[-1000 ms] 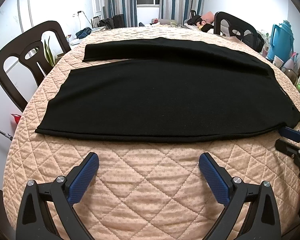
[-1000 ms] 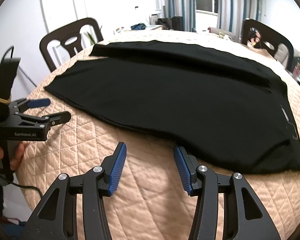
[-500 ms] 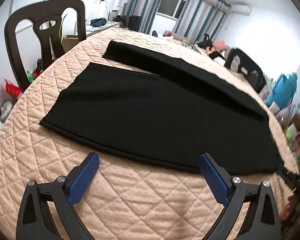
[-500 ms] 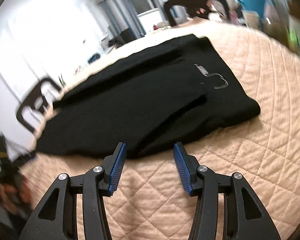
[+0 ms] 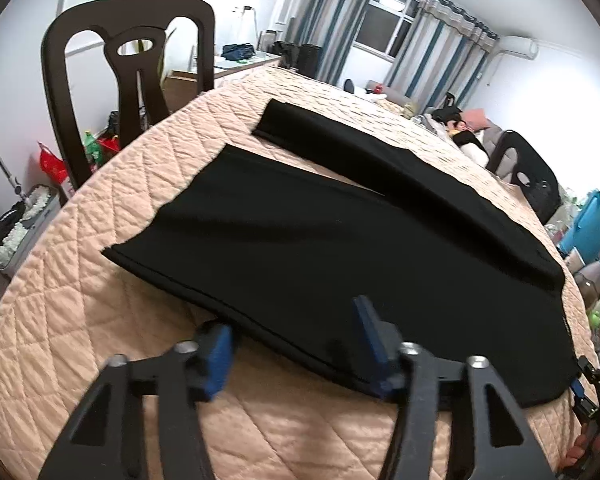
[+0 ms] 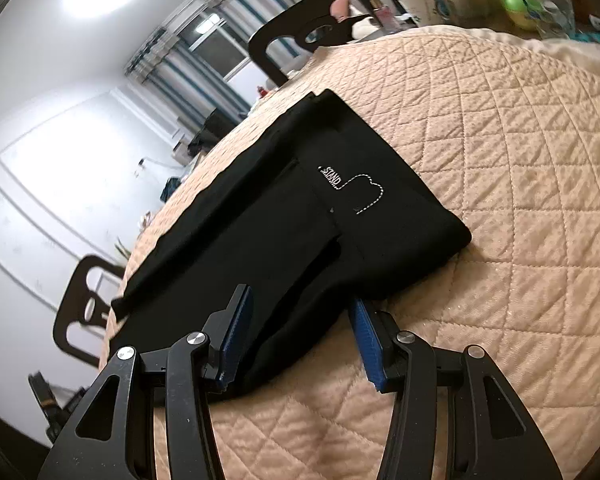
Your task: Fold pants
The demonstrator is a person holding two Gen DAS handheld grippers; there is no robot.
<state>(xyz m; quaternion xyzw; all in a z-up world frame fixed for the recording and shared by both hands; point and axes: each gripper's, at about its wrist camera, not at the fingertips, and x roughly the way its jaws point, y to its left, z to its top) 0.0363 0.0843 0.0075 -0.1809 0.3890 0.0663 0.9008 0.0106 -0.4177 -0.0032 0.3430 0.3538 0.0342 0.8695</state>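
Black pants (image 5: 340, 240) lie spread flat on the quilted peach table cover (image 5: 80, 300), the two legs apart toward the far left. My left gripper (image 5: 292, 332) is open, its jaws straddling the near edge of the near leg. In the right wrist view the waist end of the pants (image 6: 300, 232) shows white stitched lettering. My right gripper (image 6: 300, 332) is open, its jaws on either side of the near waist edge. The right gripper's tip also shows at the left wrist view's lower right (image 5: 592, 392).
Dark chairs stand at the table's left (image 5: 128, 60) and far right (image 5: 532, 176), and another behind the waist end (image 6: 312, 28). Bottles, cups and a blue jug (image 5: 592, 224) crowd the right side. A bin and bags (image 5: 16, 228) sit on the floor at left.
Both grippers moved forward and tilted down onto the pants' near edge. The left jaws narrowed and now straddle the leg edge. The right gripper swung to the waist end.
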